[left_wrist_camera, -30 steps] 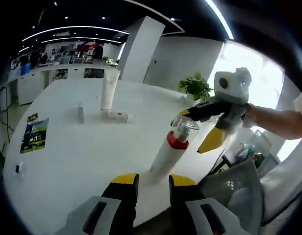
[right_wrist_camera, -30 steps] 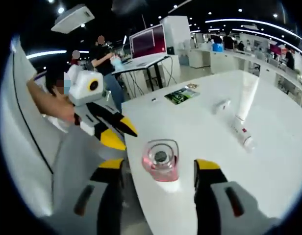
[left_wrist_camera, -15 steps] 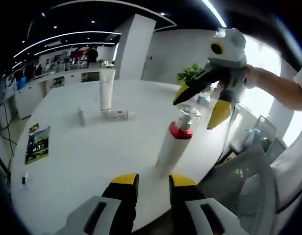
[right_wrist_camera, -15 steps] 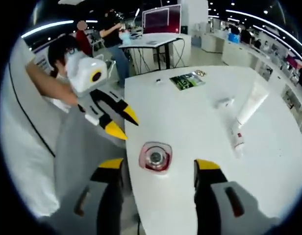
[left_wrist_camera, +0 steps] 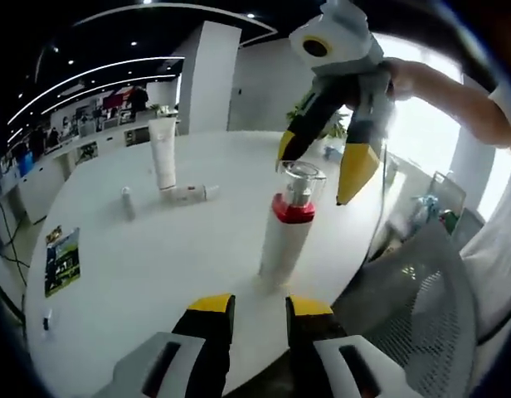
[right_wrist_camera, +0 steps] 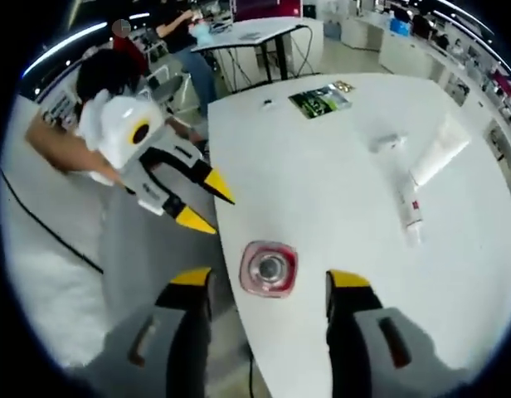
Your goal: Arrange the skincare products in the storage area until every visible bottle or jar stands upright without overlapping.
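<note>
Both hand-held grippers are spread: the right hand-held gripper (left_wrist_camera: 326,157) straddles the pump bottle (left_wrist_camera: 287,232), the left hand-held gripper (left_wrist_camera: 258,311) holds nothing.

White round table (left_wrist_camera: 156,257). Pump bottle (left_wrist_camera: 286,236) near its edge: white body, red collar, clear cap. White tube (left_wrist_camera: 163,152) upright; beside it a white bottle (left_wrist_camera: 189,194) with a red mark, lying flat. Leaflet (left_wrist_camera: 63,261) dark green with yellow print. Both grippers (left_wrist_camera: 318,162) (left_wrist_camera: 257,311) grey-black, yellow-tipped. Chair (left_wrist_camera: 421,323) grey mesh.

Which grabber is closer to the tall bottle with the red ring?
Right. The right gripper hangs open just above the bottle; the left gripper waits beside its base.
</note>
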Available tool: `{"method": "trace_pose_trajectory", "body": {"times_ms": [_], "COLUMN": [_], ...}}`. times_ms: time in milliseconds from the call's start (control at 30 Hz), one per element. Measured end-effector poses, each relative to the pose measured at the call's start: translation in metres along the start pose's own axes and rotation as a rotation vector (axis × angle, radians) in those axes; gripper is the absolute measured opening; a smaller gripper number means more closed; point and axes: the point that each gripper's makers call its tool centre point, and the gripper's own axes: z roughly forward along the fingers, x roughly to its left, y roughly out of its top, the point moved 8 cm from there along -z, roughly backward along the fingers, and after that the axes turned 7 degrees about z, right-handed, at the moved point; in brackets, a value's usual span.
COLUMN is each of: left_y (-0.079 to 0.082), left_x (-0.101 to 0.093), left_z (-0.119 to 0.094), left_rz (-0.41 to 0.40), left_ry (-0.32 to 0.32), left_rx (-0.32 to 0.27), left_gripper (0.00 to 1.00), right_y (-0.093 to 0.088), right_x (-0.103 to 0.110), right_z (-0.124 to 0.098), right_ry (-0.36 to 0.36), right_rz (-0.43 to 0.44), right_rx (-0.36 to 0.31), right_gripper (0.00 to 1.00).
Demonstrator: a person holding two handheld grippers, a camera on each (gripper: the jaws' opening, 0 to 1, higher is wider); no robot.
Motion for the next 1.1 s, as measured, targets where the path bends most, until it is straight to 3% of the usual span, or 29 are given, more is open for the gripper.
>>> {"method": "trace_pose_trajectory", "body": {"times_ms": [167, 333, 467, 733, 933, 1000, 1100], "left_y": [0.000, 0.000, 0.000, -0.001, -0.002, -0.003, -0.004], "left_x": [0.000, -0.001, -0.002, -0.004, -0.006, -0.006, -0.007], "left_z": [0.001, 0.001, 0.001, 0.001, 0.002, 0.003, 0.004], "left_rz": [0.014, 0.033, 0.043, 0.064, 0.082, 0.099, 0.103], "left_ry": [0.004, 0.008, 0.012, 0.010, 0.004, 0.005, 0.001], "left_rx": [0.005, 0.005, 0.003, 0.015, 0.023, 0.036, 0.038], "left_gripper": [0.26, 0.26, 0.26, 0.26, 0.26, 0.26, 0.26], "right_y": [0.009, 0.009, 0.010, 0.014, 0.014, 0.011, 0.009], "right_x": [0.004, 0.002, 0.005, 0.005, 0.005, 0.003, 0.002], "right_z": [0.011, 0.020, 0.022, 0.023, 0.023, 0.025, 0.031], "right_ry": [-0.020, -0.060, -0.054, -0.011, 0.006, -0.011, -0.022], "right_rz": [-0.001, -0.096, -0.159, -0.376, -0.405, -0.313, -0.322], "right_rx": [0.048, 0.124, 0.138, 0.170, 0.180, 0.224, 0.238], "right_gripper": [0.42, 0.32, 0.32, 0.32, 0.32, 0.33, 0.33]}}
